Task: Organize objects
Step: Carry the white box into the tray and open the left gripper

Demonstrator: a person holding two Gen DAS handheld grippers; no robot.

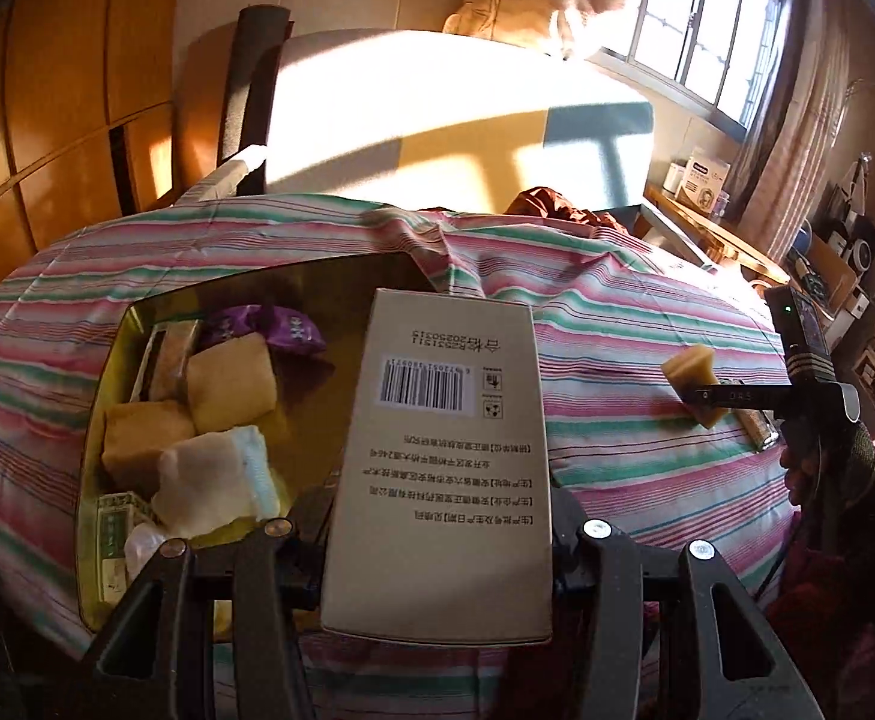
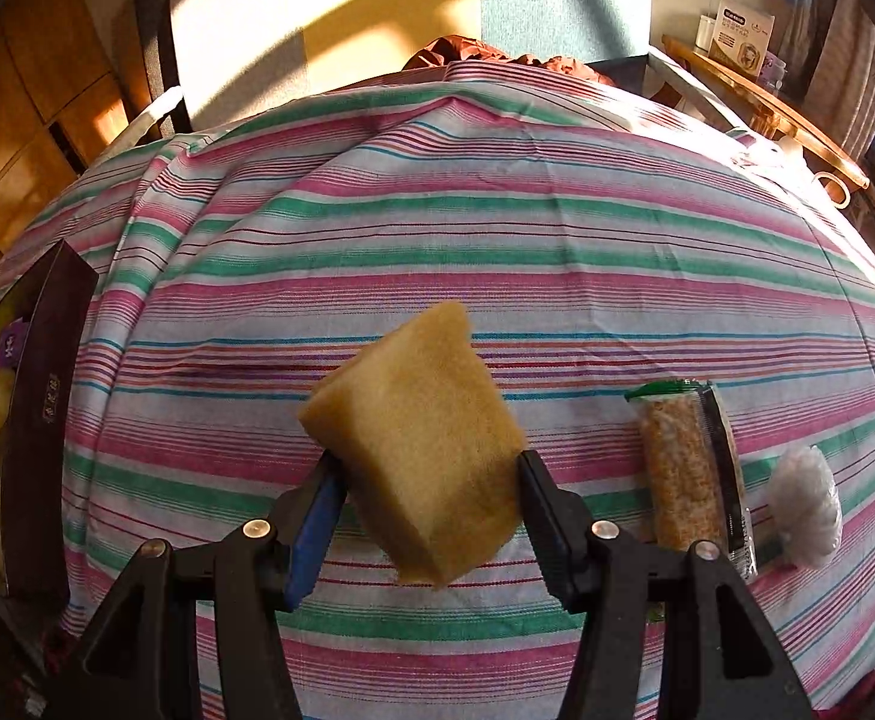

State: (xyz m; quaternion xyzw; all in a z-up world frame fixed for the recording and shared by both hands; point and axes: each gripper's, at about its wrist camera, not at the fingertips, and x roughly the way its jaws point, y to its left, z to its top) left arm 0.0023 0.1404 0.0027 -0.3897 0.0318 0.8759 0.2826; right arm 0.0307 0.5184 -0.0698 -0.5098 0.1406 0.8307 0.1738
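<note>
Two grippers I run are loaded: left gripper (image 1: 437, 540) clamps a carton (image 1: 443, 456), right gripper (image 2: 428, 498) a sponge (image 2: 419, 438), over striped cloth (image 2: 497, 240); window (image 1: 707, 18) upper right.

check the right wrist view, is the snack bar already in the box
No, the snack bar lies on the striped cloth, right of the sponge in the right gripper.

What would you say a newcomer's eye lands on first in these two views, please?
Probably the tan sponge, pinched in the right gripper above the striped bedsheet. Next, the barcoded carton clamped in the left gripper, beside the open box already holding sponges and snack packets.
</note>
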